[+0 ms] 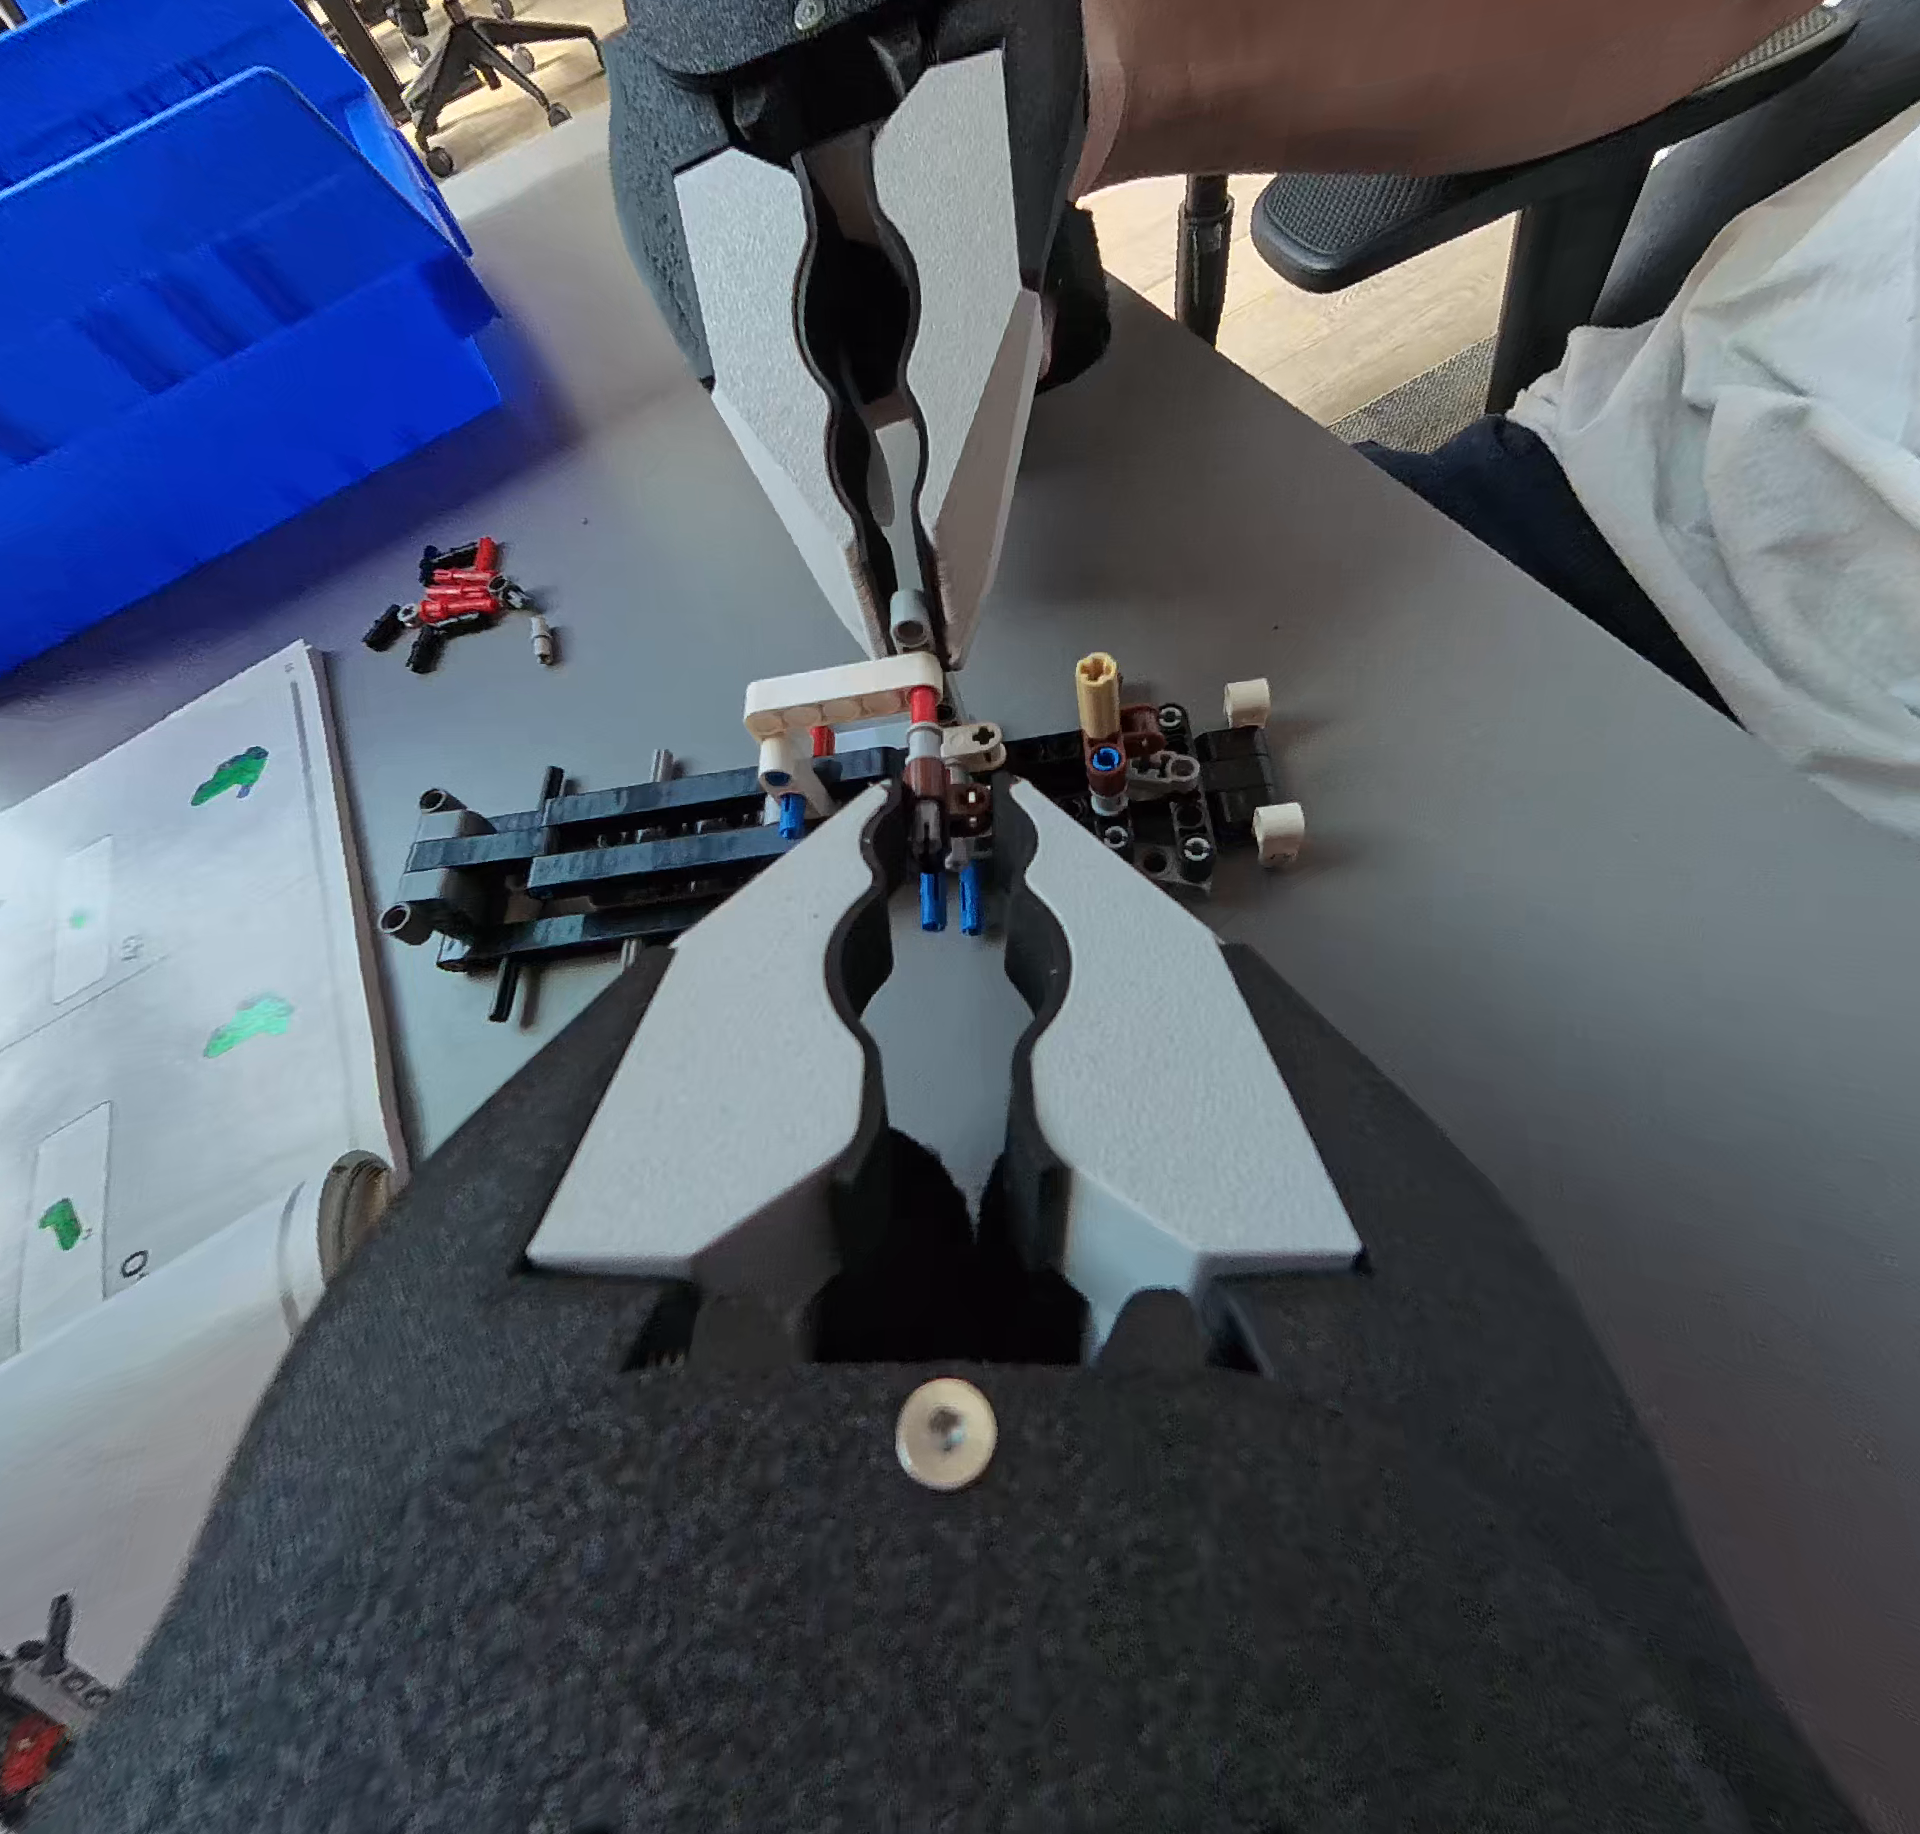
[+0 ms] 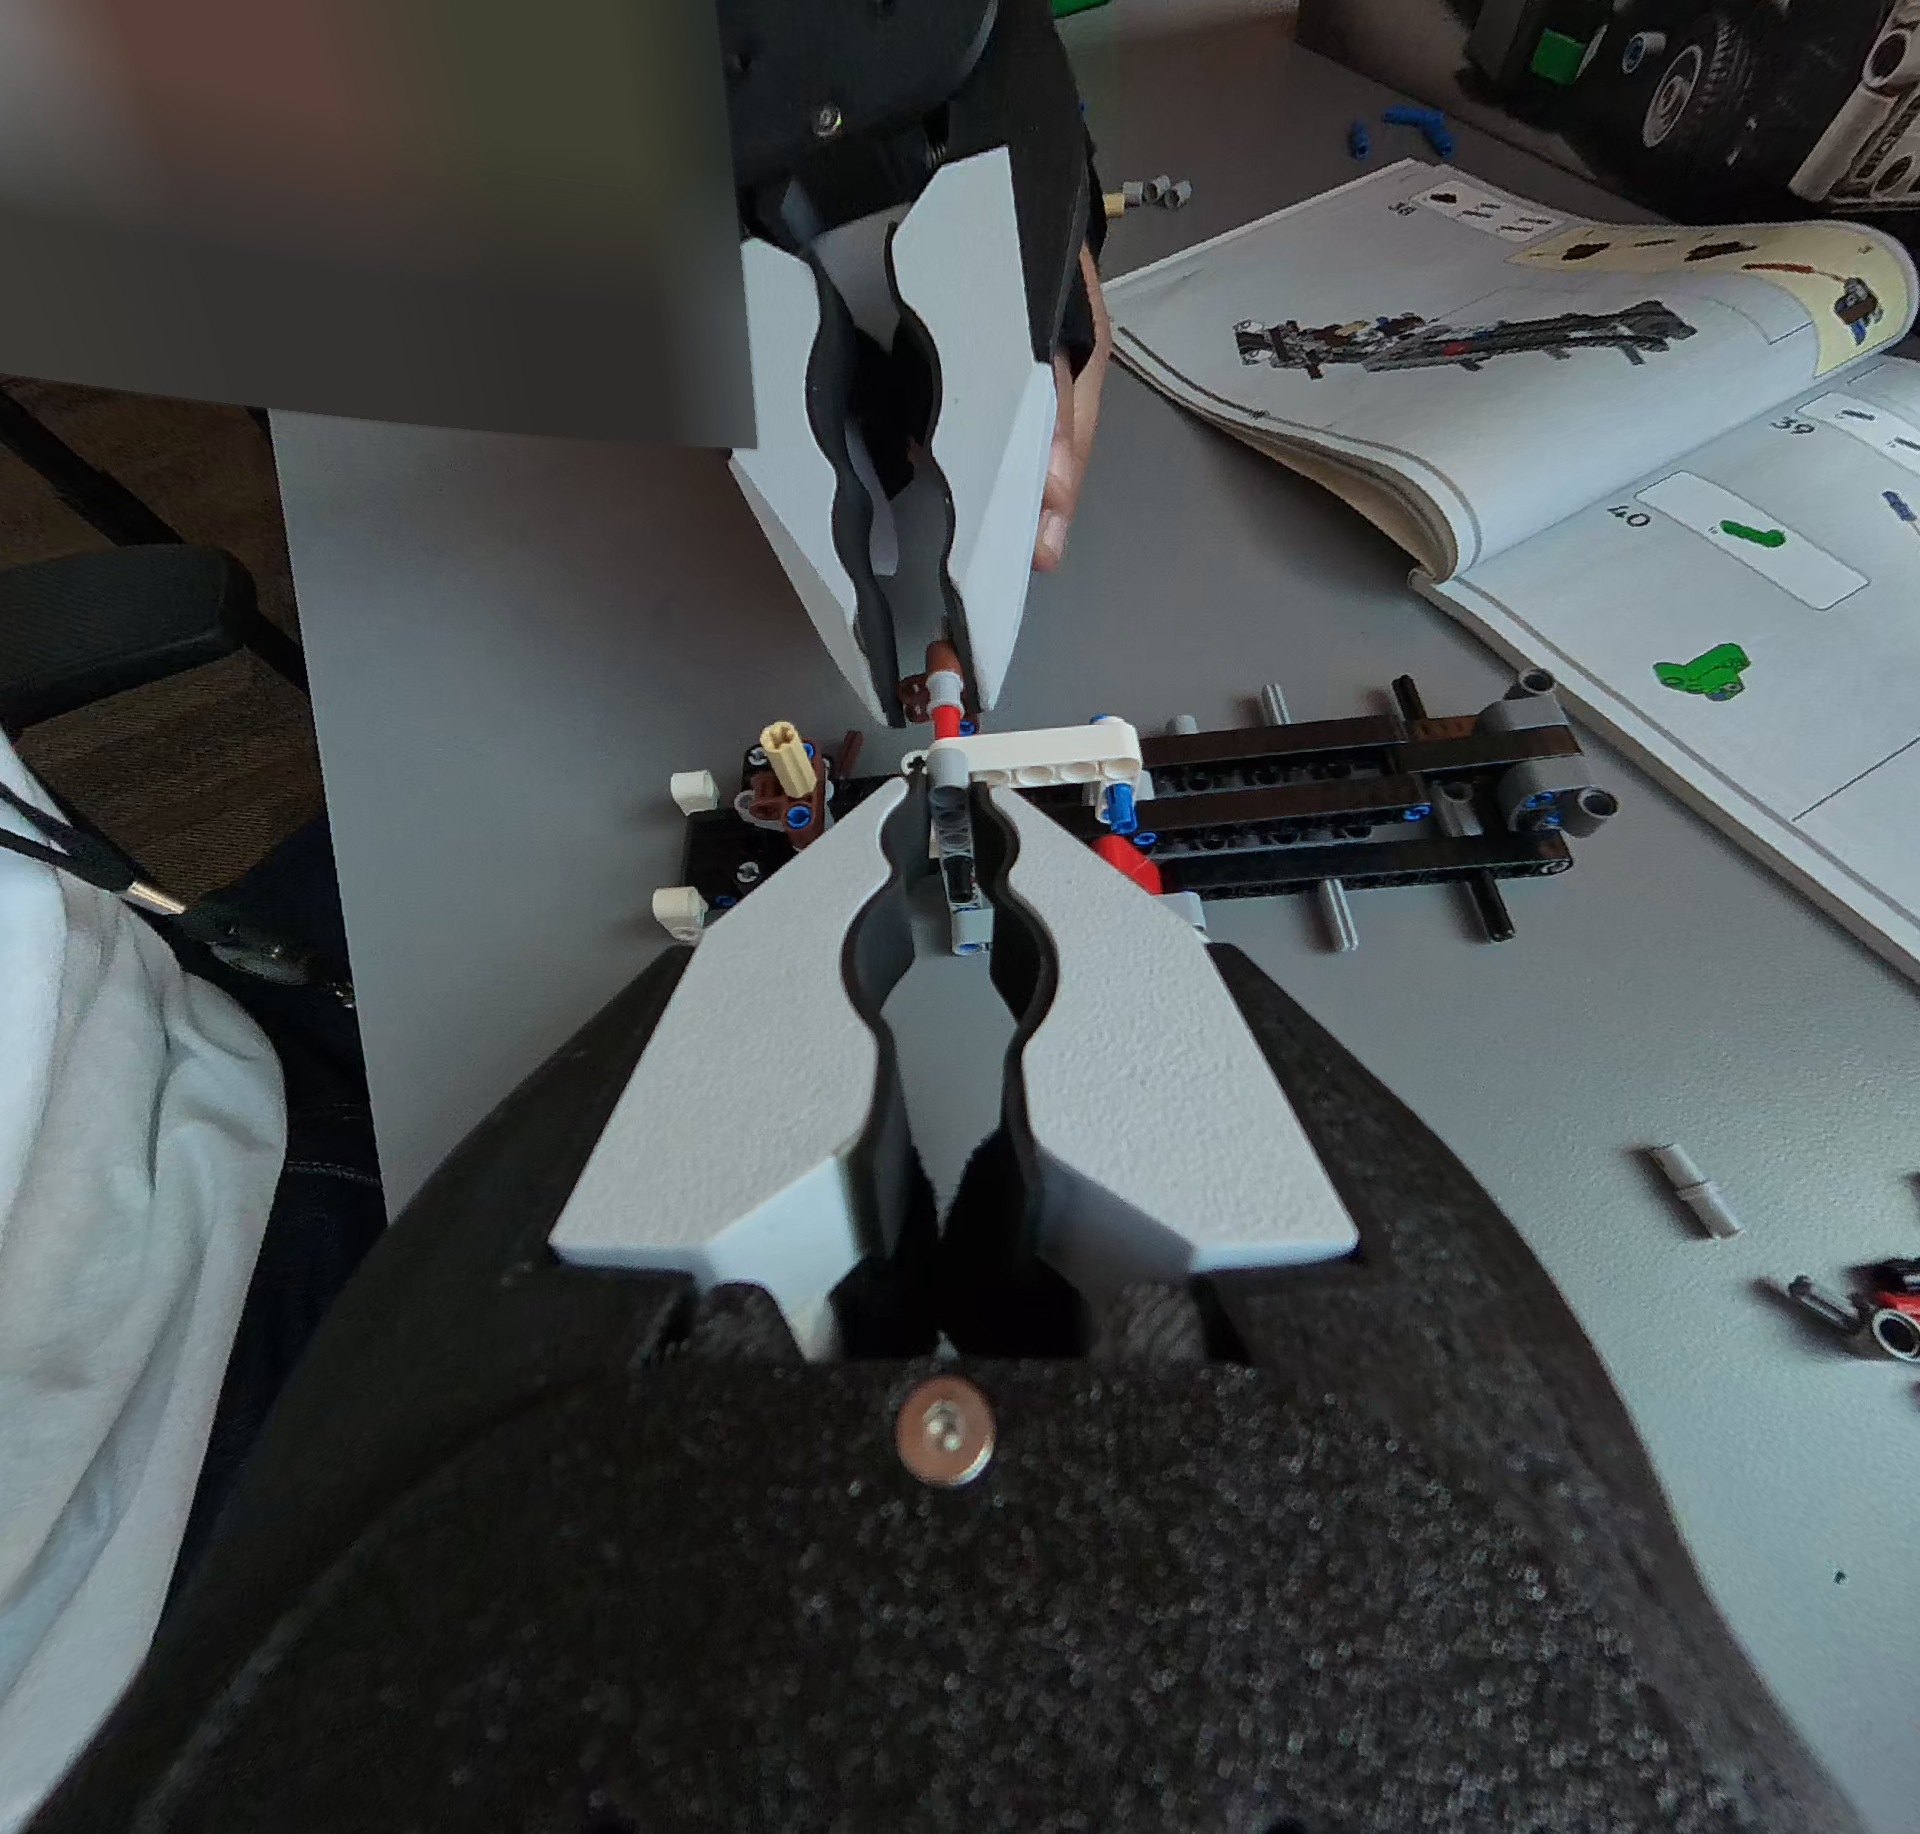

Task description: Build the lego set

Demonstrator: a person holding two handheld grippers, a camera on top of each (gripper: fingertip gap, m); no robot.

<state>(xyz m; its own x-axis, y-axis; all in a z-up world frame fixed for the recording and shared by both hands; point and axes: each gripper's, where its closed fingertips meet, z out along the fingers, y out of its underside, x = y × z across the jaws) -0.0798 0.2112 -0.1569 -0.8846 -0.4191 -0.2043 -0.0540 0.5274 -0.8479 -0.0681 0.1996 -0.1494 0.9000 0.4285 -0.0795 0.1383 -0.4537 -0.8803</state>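
A long black lego chassis [image 1: 623,849] lies on the grey table; it also shows in the right wrist view [image 2: 1299,797]. A white beam [image 1: 842,698] stands on red axles over its middle. My left gripper [image 1: 948,797] is shut on a brown connector [image 1: 961,802] with blue pins under it, at the chassis middle. My right gripper [image 2: 945,792] faces it from the other side, shut on a grey connector [image 2: 951,776] at the end of the white beam [image 2: 1039,750]. The two grippers' tips nearly meet. A tan axle piece [image 1: 1098,693] stands upright on the chassis end.
Blue bins [image 1: 208,330] stand at the far left. An open instruction booklet [image 2: 1558,413] lies beside the chassis. Loose red and black pins [image 1: 457,595] and a grey pin [image 2: 1688,1192] lie on the table. The set's box [image 2: 1662,39] and an office chair [image 1: 1455,205] are nearby. My left and right fingertips are right by each other.
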